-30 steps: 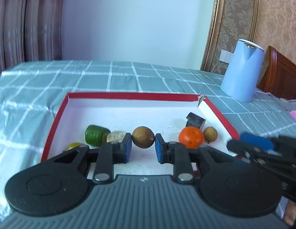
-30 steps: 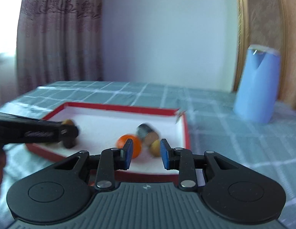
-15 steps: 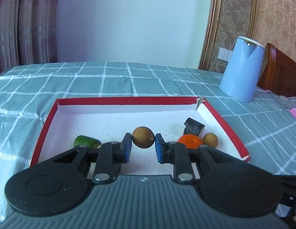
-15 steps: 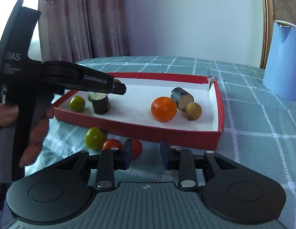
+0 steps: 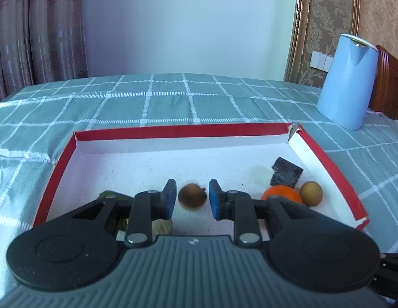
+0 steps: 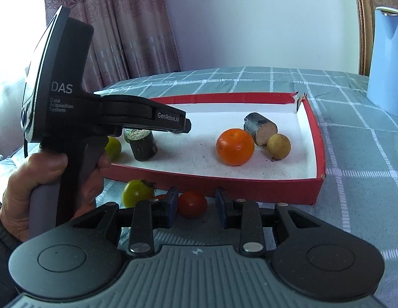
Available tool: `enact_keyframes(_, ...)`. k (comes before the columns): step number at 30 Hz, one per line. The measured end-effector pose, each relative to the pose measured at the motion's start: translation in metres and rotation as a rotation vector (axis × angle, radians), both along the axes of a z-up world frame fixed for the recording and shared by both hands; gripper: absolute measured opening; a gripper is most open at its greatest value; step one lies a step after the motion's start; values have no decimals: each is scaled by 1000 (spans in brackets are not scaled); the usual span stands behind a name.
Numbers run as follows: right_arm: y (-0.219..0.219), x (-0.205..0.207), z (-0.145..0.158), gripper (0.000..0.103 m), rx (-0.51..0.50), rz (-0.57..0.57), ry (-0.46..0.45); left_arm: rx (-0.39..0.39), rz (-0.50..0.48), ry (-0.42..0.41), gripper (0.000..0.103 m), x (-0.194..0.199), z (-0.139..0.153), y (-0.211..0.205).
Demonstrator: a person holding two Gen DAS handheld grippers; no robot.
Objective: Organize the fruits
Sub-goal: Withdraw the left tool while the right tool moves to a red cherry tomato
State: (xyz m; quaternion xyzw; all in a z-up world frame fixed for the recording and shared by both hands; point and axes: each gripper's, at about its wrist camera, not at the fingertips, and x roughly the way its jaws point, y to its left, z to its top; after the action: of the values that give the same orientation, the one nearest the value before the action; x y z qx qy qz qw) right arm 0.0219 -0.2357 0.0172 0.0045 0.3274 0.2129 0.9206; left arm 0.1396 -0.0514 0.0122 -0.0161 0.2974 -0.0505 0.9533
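- Left wrist view: the left gripper (image 5: 191, 200) points down into a shallow red-rimmed box (image 5: 173, 131) with a white floor, set on a grey-green checked tablecloth (image 5: 147, 97).
- Its blue-padded jaws stand at their narrowest with a small gap between them. A round brown fruit (image 5: 192, 199), blurred, shows in that gap; the pads do not appear to press on it, so it seems to lie loose on the box floor.
- At the right of the box sit an orange (image 5: 281, 195), a small tan fruit (image 5: 311, 193) just beside it, and a dark cut chunk (image 5: 286, 172) behind them. A green fruit (image 5: 109, 194) is partly hidden behind the left finger. A pale blue jug (image 5: 348, 82) stands well apart on the cloth.
- Right wrist view: the right gripper (image 6: 196, 210) hovers low over the cloth outside the near wall of the box. Its jaws are almost closed and hold nothing; a red tomato (image 6: 192, 203) shows in the gap between them, resting on the cloth.
- A green tomato (image 6: 137, 192) lies beside it, with another red one barely visible behind the left finger. A person's hand (image 6: 45, 187) holds the left tool over the box, above a second dark chunk (image 6: 142, 143) and a yellow-green fruit (image 6: 113, 147).
- Progress, as a judgement: partway. Several fruits are in the box; at least the tomatoes on the cloth remain to be moved.
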Motion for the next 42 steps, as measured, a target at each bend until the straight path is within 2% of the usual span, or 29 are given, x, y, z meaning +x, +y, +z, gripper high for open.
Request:
enact_keyframes(3, -4, 7, 0, 31, 50, -16, 45, 5, 1, 23, 26, 8, -3, -2)
enact_keyframes(6, -7, 4, 0, 31, 53, -13, 46, 15, -2, 10, 28, 6, -3, -4)
enact_keyframes(10, -4, -5, 1, 31, -11, -3, -11, -15, 3, -39, 41, -4, 3, 3)
enact_keyframes(15, 5, -28, -2, 31, -139, 38, -97, -60, -3, -72, 44, -22, 9, 15)
enact_keyframes(21, 14, -28, -5, 31, -177, 54, -124, -99, -8, -85, 51, -46, 13, 31)
enact_keyframes(24, 23, -31, -5, 31, -225, 64, -155, -86, 8, -101, 64, -61, 10, 40)
enact_keyframes(27, 29, -33, -5, 31, -260, 64, -181, -101, 12, -92, 66, -70, 7, 48)
enact_keyframes(30, 26, -37, -4, 31, -257, 72, -163, -116, 13, -89, 66, -73, 6, 53)
enact_keyframes(32, 22, -40, -7, 31, -255, 73, -161, -126, 15, -88, 72, -75, 6, 56)
enact_keyframes(35, 22, -41, -6, 31, -255, 78, -145, -125, 21, -96, 74, -76, 6, 56)
enact_keyframes(42, 36, -40, -7, 34, -366, 109, -211, -87, 7, -100, 77, -78, 5, 49)
